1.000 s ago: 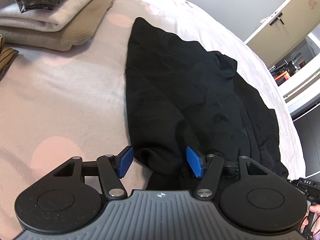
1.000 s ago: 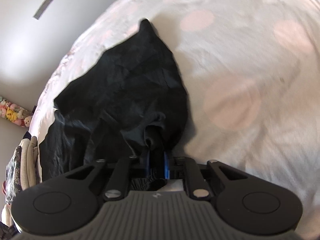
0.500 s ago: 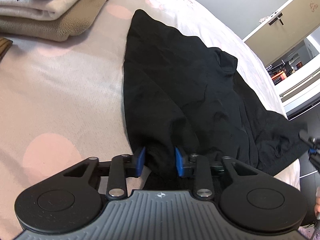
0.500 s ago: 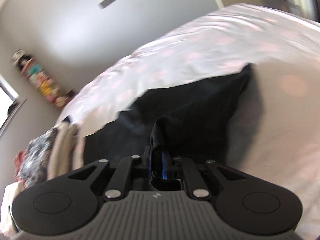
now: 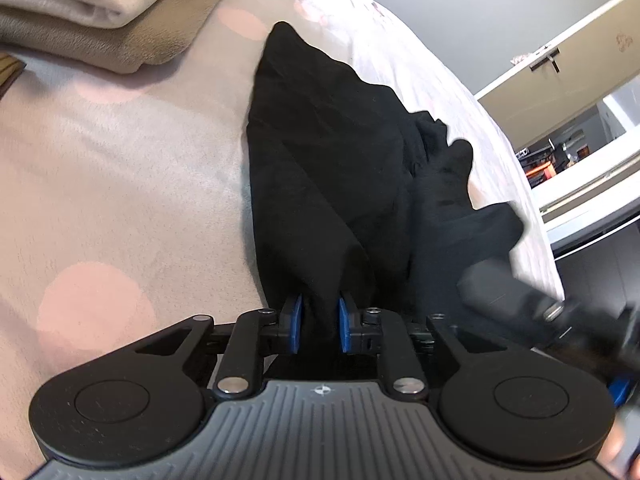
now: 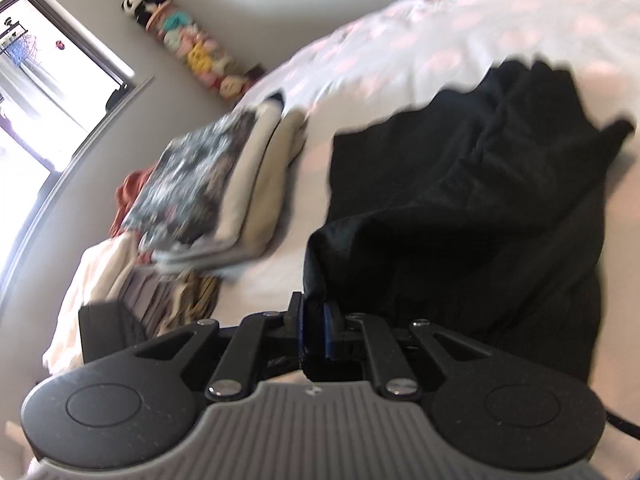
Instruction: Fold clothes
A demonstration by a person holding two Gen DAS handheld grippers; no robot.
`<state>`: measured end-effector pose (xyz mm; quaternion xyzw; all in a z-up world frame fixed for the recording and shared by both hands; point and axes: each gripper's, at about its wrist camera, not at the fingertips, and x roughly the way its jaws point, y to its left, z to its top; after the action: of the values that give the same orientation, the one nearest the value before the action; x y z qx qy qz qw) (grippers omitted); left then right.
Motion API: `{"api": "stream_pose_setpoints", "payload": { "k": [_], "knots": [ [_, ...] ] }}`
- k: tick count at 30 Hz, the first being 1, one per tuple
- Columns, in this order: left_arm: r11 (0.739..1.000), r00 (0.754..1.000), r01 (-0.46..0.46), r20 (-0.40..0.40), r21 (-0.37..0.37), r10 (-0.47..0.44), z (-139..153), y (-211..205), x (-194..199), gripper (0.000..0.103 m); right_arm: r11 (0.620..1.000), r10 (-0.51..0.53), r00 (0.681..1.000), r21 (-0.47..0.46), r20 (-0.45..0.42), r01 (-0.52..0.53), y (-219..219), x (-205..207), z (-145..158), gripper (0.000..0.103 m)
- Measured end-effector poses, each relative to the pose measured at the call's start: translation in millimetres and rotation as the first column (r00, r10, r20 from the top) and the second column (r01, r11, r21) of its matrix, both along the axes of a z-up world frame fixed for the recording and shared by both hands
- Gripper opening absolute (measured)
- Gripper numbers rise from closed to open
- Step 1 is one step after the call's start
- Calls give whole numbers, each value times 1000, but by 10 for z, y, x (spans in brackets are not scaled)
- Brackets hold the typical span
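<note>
Black garment (image 5: 332,184) lies rumpled on the spotted bedspread (image 5: 120,184). Left gripper (image 5: 319,322) pinches a bunched fold between its blue pads. Right gripper (image 6: 314,330) clamps another edge, pads nearly together. Only the right view shows the whole folded stack (image 6: 224,184), window (image 6: 44,92) and plush toys (image 6: 188,46); only the left shows the door (image 5: 560,80).

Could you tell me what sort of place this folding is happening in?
Most likely a bedroom at home: the black garment lies on a bed with a pink-dotted cover, folded clothes are stacked beside it, and soft toys hang by the window.
</note>
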<state>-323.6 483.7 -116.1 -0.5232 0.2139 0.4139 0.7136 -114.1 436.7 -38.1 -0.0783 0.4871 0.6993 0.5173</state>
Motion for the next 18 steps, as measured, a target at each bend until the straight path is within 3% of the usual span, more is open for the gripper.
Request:
{"api": "stream_pose_setpoints", "payload": {
  "k": [4,7,10,18],
  "knots": [
    [999,999,-36,-18,-26,36,3,-11,-66,12,999,-19,1000,-30,-23,18,19,-111,-168,11],
    [995,995,-102,-1,-12,102,75,-58,-193,26,998,-22,999,-56,-24,21,26,-112,-250,11],
    [991,990,-137,16,-4,137,112,-79,-272,32,998,-15,1000,-68,-4,15,55,-154,-351,11],
    [994,994,-112,-3,-18,112,84,-31,-225,38,995,7,999,-99,52,-2,138,-276,-626,12]
  ]
}}
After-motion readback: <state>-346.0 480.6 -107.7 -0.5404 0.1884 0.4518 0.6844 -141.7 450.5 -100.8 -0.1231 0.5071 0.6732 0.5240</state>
